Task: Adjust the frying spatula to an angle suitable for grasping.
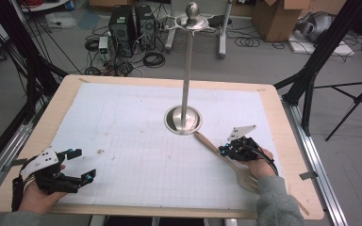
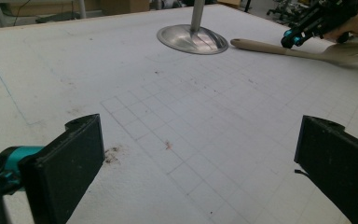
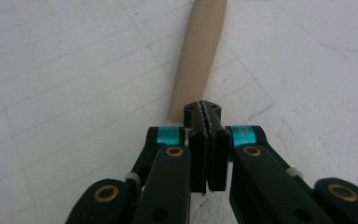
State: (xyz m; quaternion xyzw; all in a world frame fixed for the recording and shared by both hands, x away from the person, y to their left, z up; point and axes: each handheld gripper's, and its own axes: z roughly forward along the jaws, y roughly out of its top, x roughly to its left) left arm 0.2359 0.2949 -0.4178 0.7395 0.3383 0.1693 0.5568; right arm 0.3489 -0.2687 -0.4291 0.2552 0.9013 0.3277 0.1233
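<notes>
Even bright light (soft shadows), slightly blurry

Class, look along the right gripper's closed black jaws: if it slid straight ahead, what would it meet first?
Probably the pale wooden spatula: the right gripper points along its handle, jaws shut just above it. Farther on stands the round steel stand base, though depth is unclear.

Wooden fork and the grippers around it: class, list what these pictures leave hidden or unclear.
- Wooden fork: high view, its middle lies under the right gripper; right gripper view, shut jaws cover where they meet the handle, so grip unclear.
- Stand: left gripper view, top edge cuts off the pole.
- Left gripper: open, nothing between.
</notes>
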